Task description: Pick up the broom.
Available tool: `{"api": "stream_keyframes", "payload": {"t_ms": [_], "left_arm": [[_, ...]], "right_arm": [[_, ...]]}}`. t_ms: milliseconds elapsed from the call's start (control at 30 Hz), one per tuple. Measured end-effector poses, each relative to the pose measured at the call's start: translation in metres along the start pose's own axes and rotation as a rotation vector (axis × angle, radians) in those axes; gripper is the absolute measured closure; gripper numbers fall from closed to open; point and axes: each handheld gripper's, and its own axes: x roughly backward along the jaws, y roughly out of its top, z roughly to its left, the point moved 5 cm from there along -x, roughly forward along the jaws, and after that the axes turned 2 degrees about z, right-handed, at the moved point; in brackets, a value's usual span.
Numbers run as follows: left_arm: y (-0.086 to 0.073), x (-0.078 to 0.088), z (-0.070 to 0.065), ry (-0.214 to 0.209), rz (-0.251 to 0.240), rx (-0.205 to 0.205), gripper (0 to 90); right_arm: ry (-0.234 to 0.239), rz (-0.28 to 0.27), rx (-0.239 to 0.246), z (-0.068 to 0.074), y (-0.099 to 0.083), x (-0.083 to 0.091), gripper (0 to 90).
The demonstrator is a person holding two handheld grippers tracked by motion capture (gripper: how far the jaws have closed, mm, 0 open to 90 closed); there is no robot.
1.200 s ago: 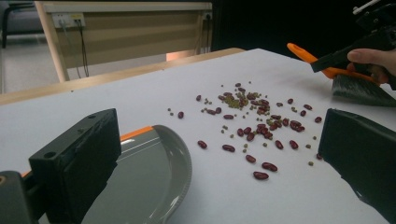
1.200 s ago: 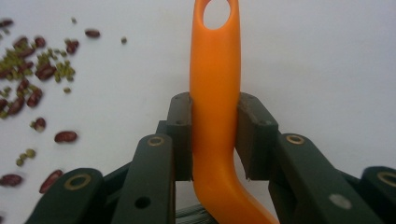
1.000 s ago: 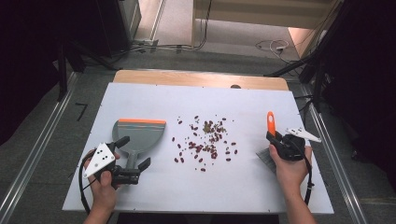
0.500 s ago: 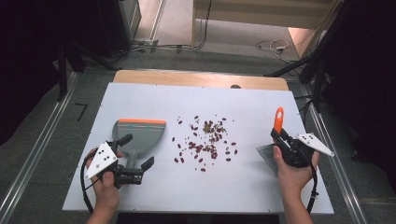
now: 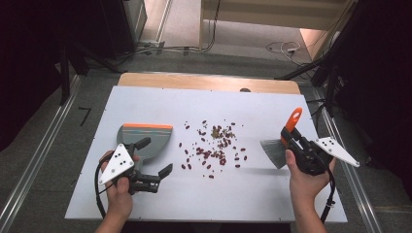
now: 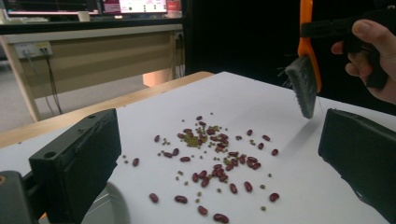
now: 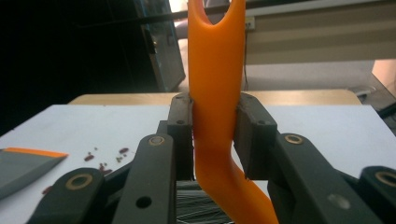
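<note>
We had the right gripper (image 7: pixel 214 135) clenched on the light, stiff orange-handled grey-bristled plastic brush (image 7: pixel 215 93), its bristles soft; our left gripper (image 5: pixel 154 159) stood released.

White table top (image 5: pixel 272 194) on a wooden board. A loose scatter of red beans (image 5: pixel 214 154) and smaller greenish ones lies at its centre. 1 grey dustpan (image 5: pixel 145 141) with an orange edge rests left of them.
</note>
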Motion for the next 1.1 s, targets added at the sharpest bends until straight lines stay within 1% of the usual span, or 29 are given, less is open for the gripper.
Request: {"api": "stream_keyframes", "payload": {"t_ms": [33, 67, 133, 167, 200, 233, 300, 367, 400, 433, 467, 500, 567, 600, 633, 700, 733, 767, 800, 833, 867, 900, 933, 967, 1000, 1033, 1067, 1100], "left_arm": [[0.001, -0.002, -0.003, -0.008, 0.002, -0.004, 0.0], [0.001, -0.005, -0.006, -0.017, 0.003, -0.006, 0.0], [0.003, -0.009, -0.013, -0.028, 0.005, -0.011, 0.0], [0.003, -0.011, -0.016, -0.038, 0.004, -0.009, 0.0], [0.004, -0.014, -0.020, -0.043, 0.007, -0.011, 0.0], [0.005, -0.016, -0.023, -0.048, 0.007, -0.011, 0.0], [0.006, -0.022, -0.031, -0.070, 0.018, -0.008, 0.0], [0.006, -0.028, -0.038, -0.078, 0.028, -0.016, 0.0], [0.006, -0.030, -0.042, -0.094, 0.030, -0.009, 0.0], [0.006, -0.033, -0.045, -0.105, 0.036, -0.004, 0.0], [0.005, -0.036, -0.048, -0.112, 0.044, 0.005, 0.0], [0.004, -0.039, -0.051, -0.120, 0.049, 0.012, 0.8], [0.003, -0.044, -0.057, -0.124, 0.065, 0.021, 2.5], [0.002, -0.047, -0.059, -0.127, 0.070, 0.025, 2.5], [0.002, -0.049, -0.062, -0.138, 0.074, 0.036, 3.6], [0.001, -0.054, -0.067, -0.147, 0.084, 0.049, 5.3], [0.000, -0.058, -0.071, -0.161, 0.097, 0.054, 6.1], [0.000, -0.058, -0.071, -0.161, 0.097, 0.054, 6.3], [-0.001, -0.060, -0.073, -0.166, 0.100, 0.055, 6.3], [-0.001, -0.061, -0.075, -0.175, 0.100, 0.063, 7.8], [-0.001, -0.062, -0.076, -0.186, 0.102, 0.066, 7.8], [-0.001, -0.063, -0.077, -0.202, 0.101, 0.074, 10.3], [-0.001, -0.063, -0.079, -0.214, 0.097, 0.079, 11.4], [-0.001, -0.064, -0.080, -0.223, 0.098, 0.085, 11.4], [-0.001, -0.064, -0.082, -0.236, 0.100, 0.088, 12.3], [-0.001, -0.064, -0.082, -0.241, 0.101, 0.090, 14.0], [-0.001, -0.065, -0.083, -0.246, 0.100, 0.096, 14.0], [0.000, -0.065, -0.085, -0.254, 0.084, 0.111, 17.0]], "right_arm": [[0.000, 0.000, 0.000, 0.000, 0.000, 0.000, 68.2], [0.006, -0.013, 0.006, 0.004, 0.002, 0.001, 68.2], [0.031, -0.021, 0.011, 0.013, 0.006, 0.003, 68.2], [0.050, -0.033, 0.013, 0.021, 0.009, 0.005, 68.2], [0.063, -0.033, 0.017, 0.026, 0.011, 0.005, 68.2], [0.063, -0.033, 0.017, 0.026, 0.011, 0.005, 68.2], [0.084, -0.043, 0.016, 0.034, 0.012, 0.006, 68.2], [0.107, -0.043, 0.015, 0.043, 0.013, 0.006, 68.2], [0.131, -0.044, 0.018, 0.053, 0.013, 0.007, 68.2], [0.141, -0.045, 0.024, 0.058, 0.013, 0.007, 68.2], [0.141, -0.045, 0.024, 0.058, 0.013, 0.007, 68.2], [0.169, -0.049, 0.027, 0.068, 0.013, 0.008, 68.2], [0.200, -0.053, 0.034, 0.080, 0.014, 0.010, 68.2], [0.200, -0.053, 0.034, 0.080, 0.014, 0.010, 68.2], [0.226, -0.054, 0.051, 0.093, 0.013, 0.011, 68.2], [0.260, -0.053, 0.057, 0.106, 0.012, 0.013, 68.2], [0.272, -0.052, 0.059, 0.112, 0.012, 0.013, 68.2], [0.272, -0.052, 0.059, 0.112, 0.012, 0.013, 68.2], [0.289, -0.051, 0.059, 0.118, 0.011, 0.014, 68.2], [0.319, -0.052, 0.064, 0.129, 0.011, 0.016, 68.2], [0.319, -0.052, 0.064, 0.129, 0.011, 0.016, 68.2], [0.340, -0.055, 0.065, 0.136, 0.010, 0.018, 68.2], [0.353, -0.050, 0.067, 0.141, 0.010, 0.019, 68.3], [0.353, -0.050, 0.067, 0.141, 0.010, 0.019, 68.3], [0.362, -0.053, 0.071, 0.144, 0.009, 0.019, 68.2], [0.383, -0.049, 0.075, 0.152, 0.008, 0.021, 68.2], [0.383, -0.049, 0.075, 0.152, 0.008, 0.021, 68.2], [0.400, -0.044, 0.078, 0.159, 0.005, 0.021, 68.2]]}}
